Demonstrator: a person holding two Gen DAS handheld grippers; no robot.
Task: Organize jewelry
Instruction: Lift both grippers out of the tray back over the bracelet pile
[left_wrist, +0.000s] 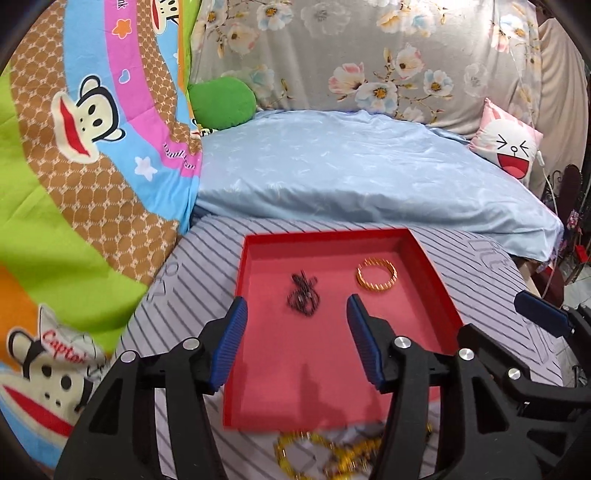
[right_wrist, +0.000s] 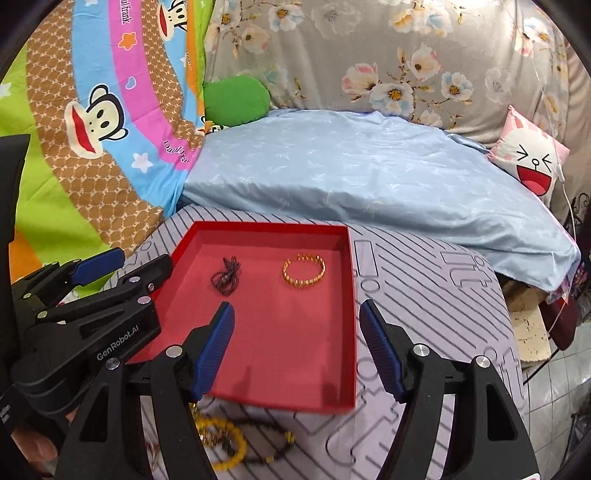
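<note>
A red tray (left_wrist: 436, 280) (right_wrist: 351, 295) lies on a striped grey cloth. In it lie a black cord necklace (left_wrist: 303, 293) (right_wrist: 225, 277) and a gold bracelet (left_wrist: 376, 279) (right_wrist: 304, 273). Yellow bead jewelry (left_wrist: 317, 454) (right_wrist: 221, 439) and a dark bead string (right_wrist: 273, 439) lie on the cloth in front of the tray. My left gripper (left_wrist: 297, 317) is open and empty above the tray's near half. My right gripper (right_wrist: 297, 325) is open and empty above the tray's near right part. Each gripper shows in the other's view (left_wrist: 543, 317) (right_wrist: 99, 266).
A light blue pillow (left_wrist: 351, 177) (right_wrist: 369, 177) lies behind the tray. A cartoon monkey blanket (left_wrist: 74, 147) (right_wrist: 92, 110) rises at the left. A green cushion (left_wrist: 221, 101) and a pink face cushion (left_wrist: 509, 144) sit at the back. The bed edge and floor (right_wrist: 554, 387) are at the right.
</note>
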